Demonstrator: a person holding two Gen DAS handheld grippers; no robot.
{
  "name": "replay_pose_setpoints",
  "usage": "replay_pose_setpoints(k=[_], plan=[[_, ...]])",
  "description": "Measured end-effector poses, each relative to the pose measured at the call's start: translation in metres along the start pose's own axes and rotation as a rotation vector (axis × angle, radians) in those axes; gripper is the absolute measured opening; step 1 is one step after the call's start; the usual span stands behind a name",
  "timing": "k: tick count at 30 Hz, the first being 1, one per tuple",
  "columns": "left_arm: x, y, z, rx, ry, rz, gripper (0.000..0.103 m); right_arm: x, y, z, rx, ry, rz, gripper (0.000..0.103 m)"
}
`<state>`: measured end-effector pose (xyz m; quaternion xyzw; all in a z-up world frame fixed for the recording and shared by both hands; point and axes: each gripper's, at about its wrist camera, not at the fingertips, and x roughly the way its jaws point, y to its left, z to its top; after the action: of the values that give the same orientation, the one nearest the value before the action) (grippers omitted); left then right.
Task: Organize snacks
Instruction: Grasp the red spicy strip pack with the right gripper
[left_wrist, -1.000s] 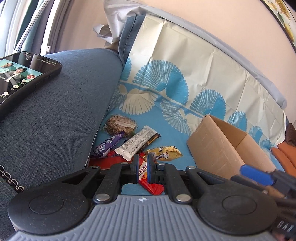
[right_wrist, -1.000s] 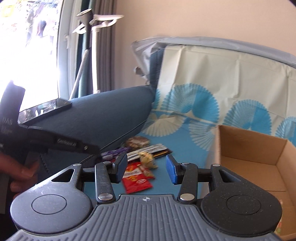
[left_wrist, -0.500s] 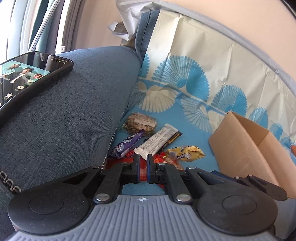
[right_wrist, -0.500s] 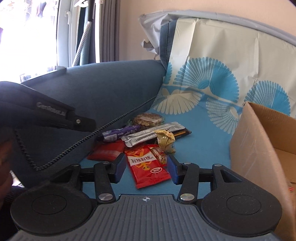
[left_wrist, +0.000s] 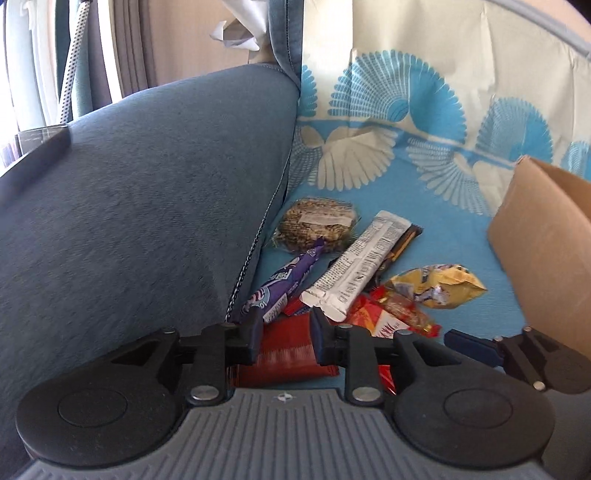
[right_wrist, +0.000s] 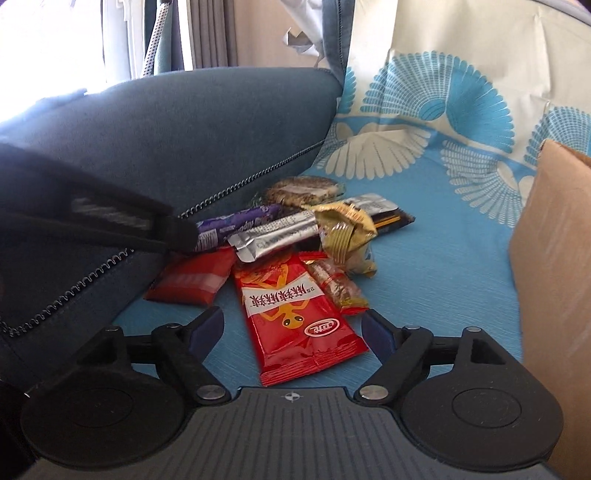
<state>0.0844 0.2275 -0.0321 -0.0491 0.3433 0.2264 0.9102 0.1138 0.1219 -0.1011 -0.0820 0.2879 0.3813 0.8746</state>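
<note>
A heap of snacks lies on the blue patterned cover beside the sofa arm: a purple bar (left_wrist: 280, 280), a silver bar (left_wrist: 358, 269), a round seeded cake (left_wrist: 317, 225), a gold wrapper (left_wrist: 439, 284) and a dark red wafer pack (left_wrist: 288, 354). My left gripper (left_wrist: 286, 332) hovers low over that wafer pack, its jaws opening, pads not pressing on anything. My right gripper (right_wrist: 291, 328) is opening wide. The red printed packet (right_wrist: 295, 321) lies flat between its fingers, untouched. The left gripper's black body (right_wrist: 110, 221) shows at the left of the right wrist view.
An open cardboard box (left_wrist: 543, 236) stands to the right of the heap, also seen as the cardboard box (right_wrist: 550, 258) at the right edge. The blue-grey sofa arm (left_wrist: 147, 184) rises on the left with a phone (left_wrist: 37, 147) lying on top. The cover runs up the backrest behind.
Both grippers have come down and closer to the snack heap. The left jaws, shut before, now stand apart. The right jaws have spread wider around the red packet.
</note>
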Motion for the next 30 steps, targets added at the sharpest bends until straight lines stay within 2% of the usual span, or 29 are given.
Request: replay_pose_setpoints(k=[4, 6, 9, 15, 20, 23, 24, 25, 26, 27, 30], plan=[[0.022, -0.010, 0.002, 0.050, -0.006, 0.054, 0.031, 0.005, -0.002, -0.002, 0.008, 0.010, 0.003, 0.080], [0.033, -0.012, 0.002, 0.069, -0.001, 0.064, 0.031, 0.003, -0.002, -0.002, -0.001, 0.005, 0.009, 0.069], [0.045, -0.015, 0.002, 0.092, -0.001, 0.079, 0.030, 0.000, -0.001, -0.005, -0.028, -0.006, 0.010, 0.062], [0.052, -0.018, 0.001, 0.121, 0.004, 0.091, 0.031, -0.010, 0.003, -0.009, -0.076, -0.025, -0.003, 0.055], [0.056, -0.020, -0.001, 0.138, 0.030, 0.095, 0.031, -0.029, 0.009, -0.013, -0.123, -0.003, -0.025, 0.052], [0.057, -0.016, -0.002, 0.122, 0.044, 0.085, 0.017, -0.043, 0.011, -0.013, -0.122, 0.024, -0.034, 0.049], [0.056, -0.016, -0.003, 0.120, 0.049, 0.076, 0.008, -0.048, 0.011, -0.012, -0.117, 0.032, -0.040, 0.048], [0.055, -0.014, -0.004, 0.115, 0.053, 0.059, 0.003, -0.053, 0.011, -0.012, -0.106, 0.040, -0.050, 0.043], [0.053, -0.011, -0.005, 0.104, 0.053, 0.031, 0.001, -0.058, 0.010, -0.012, -0.089, 0.052, -0.058, 0.031], [0.050, -0.008, -0.005, 0.090, 0.054, 0.000, 0.000, -0.062, 0.008, -0.012, -0.065, 0.074, -0.067, 0.009], [0.043, -0.002, -0.006, 0.054, 0.064, -0.070, 0.000, -0.074, 0.007, -0.016, -0.004, 0.115, -0.093, 0.010]])
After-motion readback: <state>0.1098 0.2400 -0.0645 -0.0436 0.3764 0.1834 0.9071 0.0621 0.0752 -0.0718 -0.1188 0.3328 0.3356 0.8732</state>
